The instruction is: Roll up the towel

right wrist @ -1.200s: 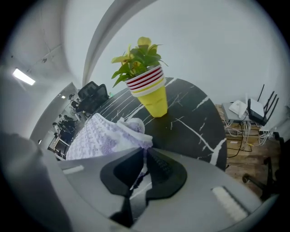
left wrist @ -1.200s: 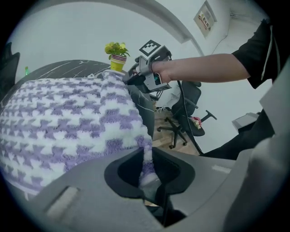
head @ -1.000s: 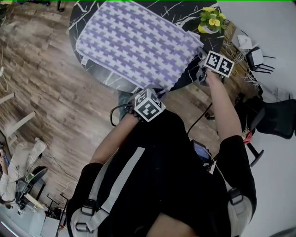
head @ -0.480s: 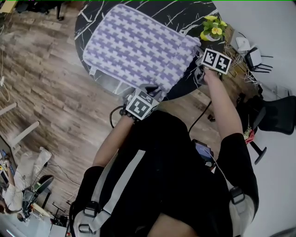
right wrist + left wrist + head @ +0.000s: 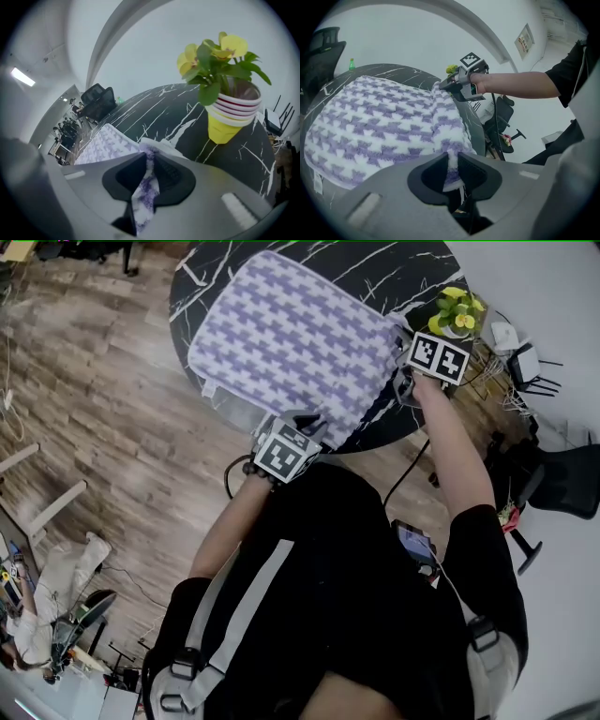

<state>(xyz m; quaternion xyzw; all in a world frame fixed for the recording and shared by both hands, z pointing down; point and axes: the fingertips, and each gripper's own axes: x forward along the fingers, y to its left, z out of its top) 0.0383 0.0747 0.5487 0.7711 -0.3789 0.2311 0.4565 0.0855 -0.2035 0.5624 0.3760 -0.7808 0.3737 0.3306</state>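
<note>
The person's left arm (image 5: 230,521) is bent. It reaches from the body up to the near side of the round black stone table with white lines (image 5: 394,268). The left gripper (image 5: 305,424) at its end tips down at a slant. In the left gripper view its two jaws are closed tight on a corner of the fluffy purple and white patterned towel (image 5: 291,343), and the soft cloth is squeezed between them.

The right arm (image 5: 455,460) is stretched out straighter and reaches farther, to the towel's other near corner. The right gripper (image 5: 403,385) also tips down at a slant. Its jaws have just been opening a tiny bit, but the right gripper view shows a strip of towel between them, and they pinch it.

The towel lies spread out on the table. Its near edge runs from one gripper to the other and stands up in a low ridge. On the left side a bit of it hangs over the table's rim.

Now count. There are two grippers, and each one has one cube with black and white squares on it. There is one towel and one table. There is one yellow pot with red and white stripes and yellow flowers (image 5: 457,313). It stands on the table near the right gripper but does not touch the towel. One black office chair (image 5: 562,479) stands on the floor at the right, well away from the table.
</note>
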